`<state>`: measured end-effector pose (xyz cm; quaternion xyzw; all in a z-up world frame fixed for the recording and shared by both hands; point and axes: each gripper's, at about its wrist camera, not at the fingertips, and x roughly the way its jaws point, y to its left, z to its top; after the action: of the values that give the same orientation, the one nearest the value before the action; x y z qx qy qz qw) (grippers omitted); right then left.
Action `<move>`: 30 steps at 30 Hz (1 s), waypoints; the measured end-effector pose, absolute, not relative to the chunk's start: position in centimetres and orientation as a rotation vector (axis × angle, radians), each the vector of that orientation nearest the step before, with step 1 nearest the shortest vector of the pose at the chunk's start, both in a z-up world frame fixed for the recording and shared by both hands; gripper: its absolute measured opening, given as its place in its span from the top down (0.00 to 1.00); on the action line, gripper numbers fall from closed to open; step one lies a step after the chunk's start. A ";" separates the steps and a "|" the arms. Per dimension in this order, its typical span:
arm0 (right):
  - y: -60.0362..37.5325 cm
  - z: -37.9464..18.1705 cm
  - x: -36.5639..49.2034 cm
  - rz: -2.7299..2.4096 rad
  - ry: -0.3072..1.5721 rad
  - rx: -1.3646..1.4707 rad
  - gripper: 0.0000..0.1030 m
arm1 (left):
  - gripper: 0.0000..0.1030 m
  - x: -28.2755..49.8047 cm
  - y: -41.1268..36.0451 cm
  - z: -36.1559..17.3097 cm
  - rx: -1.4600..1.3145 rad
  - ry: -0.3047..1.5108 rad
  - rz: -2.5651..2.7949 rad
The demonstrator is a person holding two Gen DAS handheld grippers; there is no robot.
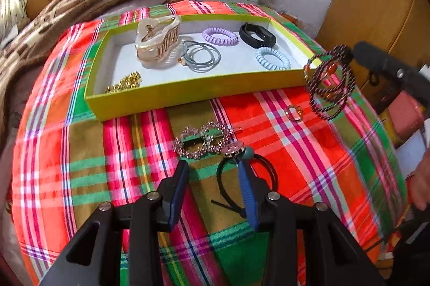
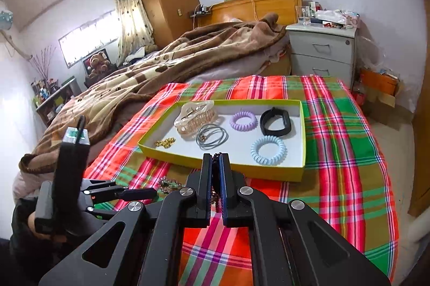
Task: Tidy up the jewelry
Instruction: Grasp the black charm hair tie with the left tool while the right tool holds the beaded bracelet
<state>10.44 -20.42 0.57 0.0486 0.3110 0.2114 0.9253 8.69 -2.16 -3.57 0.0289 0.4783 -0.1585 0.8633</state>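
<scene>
A yellow-green tray (image 1: 188, 92) (image 2: 302, 130) on the plaid cloth holds a beige claw clip (image 1: 157, 40), grey hair ties (image 1: 201, 55), a purple coil tie (image 1: 220, 35), a black band (image 1: 257, 35), a light blue coil tie (image 1: 272, 57) and a gold chain (image 1: 125, 83). My right gripper (image 2: 216, 159) is shut on a dark beaded bracelet (image 1: 329, 82), which hangs above the cloth at the tray's near right corner. My left gripper (image 1: 212, 167) is open, low over the cloth, its fingers either side of a black hair tie with a charm (image 1: 236, 149). A rhinestone clip (image 1: 201, 139) lies just ahead of it.
A small gold ring (image 1: 294, 112) lies on the plaid cloth (image 1: 309, 151) near the hanging bracelet. A brown blanket (image 2: 161, 63) covers the bed to the left. A grey nightstand (image 2: 322, 52) stands behind the tray. Wooden wardrobe doors (image 1: 376, 4) are to the right.
</scene>
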 end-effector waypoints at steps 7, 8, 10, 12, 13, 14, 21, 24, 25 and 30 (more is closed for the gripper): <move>-21.4 0.4 10.6 0.442 0.635 0.128 0.95 | 0.61 9.1 -3.3 -3.5 0.108 0.999 -0.334; -21.5 0.3 10.6 0.443 0.635 0.131 0.95 | 0.61 9.1 -3.5 -3.5 0.115 1.001 -0.329; -21.6 0.3 10.6 0.444 0.636 0.132 0.95 | 0.61 9.1 -3.8 -3.6 0.127 0.996 -0.328; -21.7 0.2 10.6 0.443 0.635 0.135 0.95 | 0.61 9.0 -3.9 -3.6 0.138 0.993 -0.324; -21.8 0.2 10.6 0.442 0.635 0.137 0.95 | 0.61 9.0 -4.0 -3.6 0.139 0.996 -0.325; -21.8 0.2 10.6 0.442 0.634 0.138 0.95 | 0.61 8.9 -4.0 -3.5 0.140 1.000 -0.331; -22.0 0.1 10.6 0.437 0.635 0.142 0.95 | 0.69 8.3 -4.7 -3.5 0.159 0.991 -0.345; -22.0 0.2 10.6 0.435 0.633 0.142 0.95 | 0.83 8.0 -4.8 -3.4 0.145 0.990 -0.367; -22.0 0.2 10.6 0.434 0.632 0.142 0.95 | 0.87 8.0 -4.9 -3.4 0.143 0.990 -0.370; -22.1 0.2 10.6 0.429 0.632 0.144 0.95 | 0.96 8.0 -4.8 -3.4 0.124 0.991 -0.376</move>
<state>10.61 -22.15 0.23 0.0703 0.3082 0.2093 0.9253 7.96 -4.82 -3.37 0.0589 0.4723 -0.1791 0.8610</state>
